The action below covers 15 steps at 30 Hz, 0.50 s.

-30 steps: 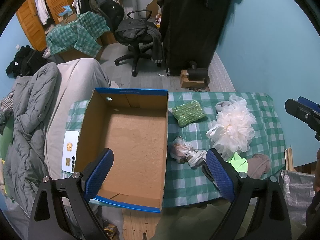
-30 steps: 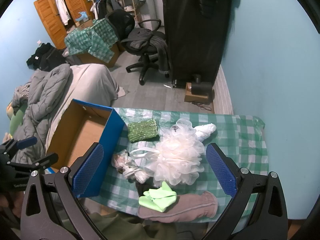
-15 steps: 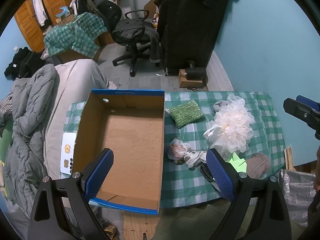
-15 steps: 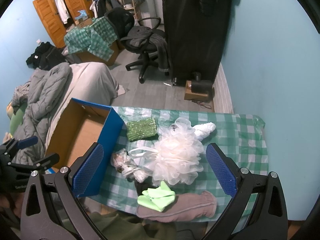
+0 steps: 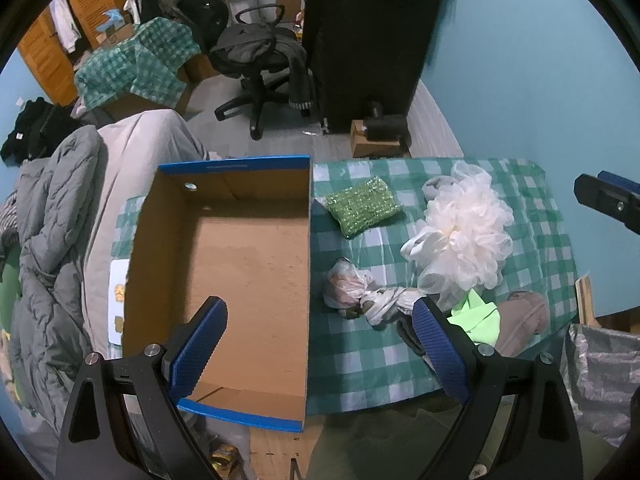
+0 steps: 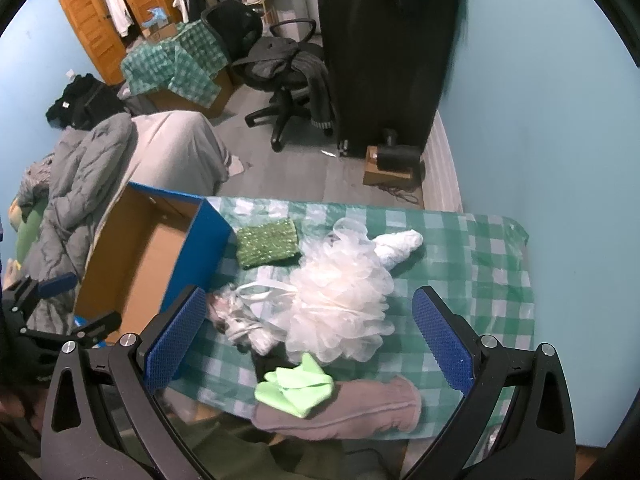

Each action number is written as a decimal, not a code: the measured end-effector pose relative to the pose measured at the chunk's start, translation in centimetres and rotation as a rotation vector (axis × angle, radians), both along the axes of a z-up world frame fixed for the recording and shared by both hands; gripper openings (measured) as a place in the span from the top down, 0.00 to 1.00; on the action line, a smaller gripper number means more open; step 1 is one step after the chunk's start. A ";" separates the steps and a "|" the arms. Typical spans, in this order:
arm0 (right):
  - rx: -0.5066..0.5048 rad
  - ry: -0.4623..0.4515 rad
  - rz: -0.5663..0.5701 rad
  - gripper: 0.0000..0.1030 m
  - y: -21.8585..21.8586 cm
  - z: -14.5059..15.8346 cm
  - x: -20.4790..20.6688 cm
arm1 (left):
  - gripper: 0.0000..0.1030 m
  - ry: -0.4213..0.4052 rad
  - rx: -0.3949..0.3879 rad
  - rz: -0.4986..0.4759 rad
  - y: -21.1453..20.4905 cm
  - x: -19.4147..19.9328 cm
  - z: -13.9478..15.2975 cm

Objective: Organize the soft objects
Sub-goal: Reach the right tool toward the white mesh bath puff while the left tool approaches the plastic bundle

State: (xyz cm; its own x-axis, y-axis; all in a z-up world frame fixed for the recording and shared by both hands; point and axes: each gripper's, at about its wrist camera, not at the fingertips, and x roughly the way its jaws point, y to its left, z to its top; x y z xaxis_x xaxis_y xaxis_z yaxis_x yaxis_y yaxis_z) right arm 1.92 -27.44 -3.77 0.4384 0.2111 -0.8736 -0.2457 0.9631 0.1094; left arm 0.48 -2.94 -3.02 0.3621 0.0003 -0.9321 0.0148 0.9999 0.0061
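My left gripper (image 5: 316,348) & right gripper (image 6: 310,340) both spread wide, holding nothing; white mesh bath pouf (image 6: 340,308) lies on green-checked bench (image 6: 480,264) (beside empty blue-edged cardboard box (image 5: 236,256)).

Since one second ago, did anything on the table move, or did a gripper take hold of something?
Almost nothing changed. Only the views drifted slightly as the hands moved; nothing was taken hold of or let go. The left gripper and the right gripper both stay open and empty. The cardboard box still holds nothing, and the white bath pouf, green sponge, lime cloth and mauve sock lie where they were.
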 end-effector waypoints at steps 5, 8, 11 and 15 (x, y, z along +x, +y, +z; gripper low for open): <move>0.015 0.040 -0.009 0.02 -1.1 -1.1 1.0 | 0.08 0.038 -0.017 0.008 -0.8 1.5 -2.0; 0.012 0.070 -0.015 0.02 -1.5 -2.2 1.6 | 0.08 0.060 -0.023 0.016 -1.1 2.0 -3.0; -0.003 0.095 -0.012 0.02 -1.5 -3.0 3.5 | 0.08 0.078 -0.024 0.010 -1.9 2.4 -4.0; -0.022 0.129 -0.003 0.02 -1.9 -4.9 5.1 | 0.08 0.117 -0.023 0.000 -3.0 3.0 -5.7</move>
